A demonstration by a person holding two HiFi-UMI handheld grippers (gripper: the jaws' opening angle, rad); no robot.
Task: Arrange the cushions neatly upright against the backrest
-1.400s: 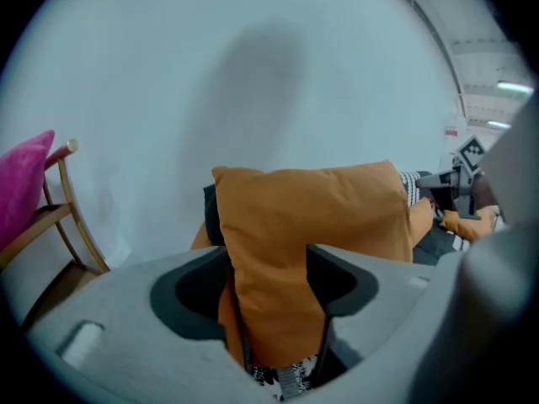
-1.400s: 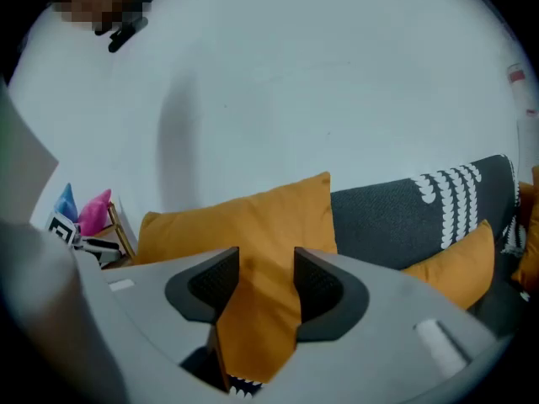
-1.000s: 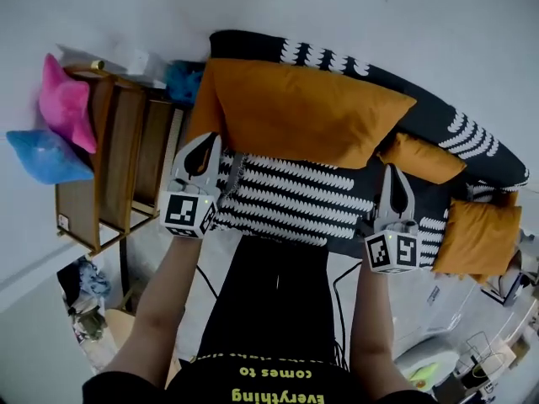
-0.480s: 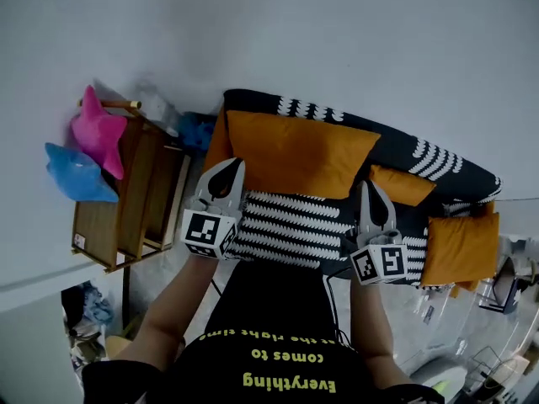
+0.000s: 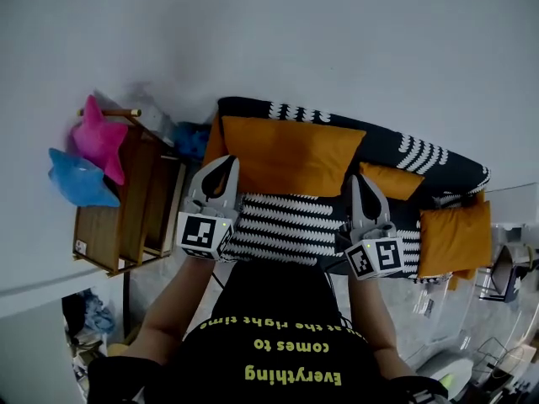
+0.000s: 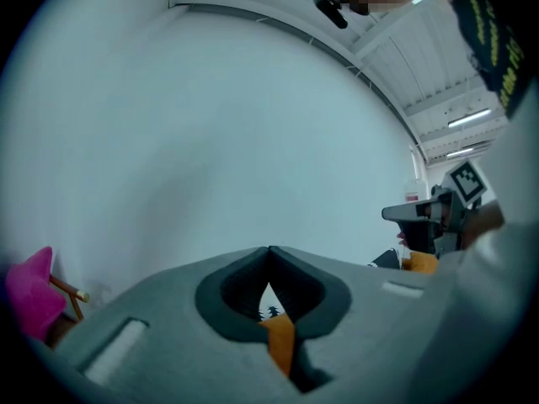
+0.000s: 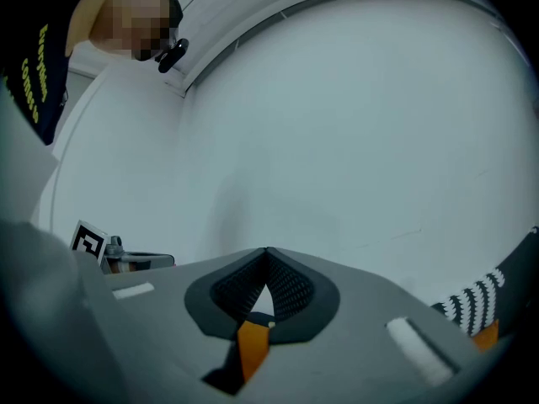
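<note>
A plain white wall (image 5: 337, 40) is seen behind a black sofa (image 5: 278, 217) patterned in white. A wooden shelf unit (image 5: 126, 209) is set just beside the sofa's end, with a pink star-shaped toy (image 5: 99, 141) and a blue one (image 5: 74, 179) against it. Strip lights (image 6: 470, 119) are mounted on the ceiling.

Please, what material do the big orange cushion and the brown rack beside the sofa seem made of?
The big orange cushion: probably matte fabric over soft filling; it looks puffy, without shine. The brown rack: likely wood, judging by warm brown flat boards; finish unclear.
</note>
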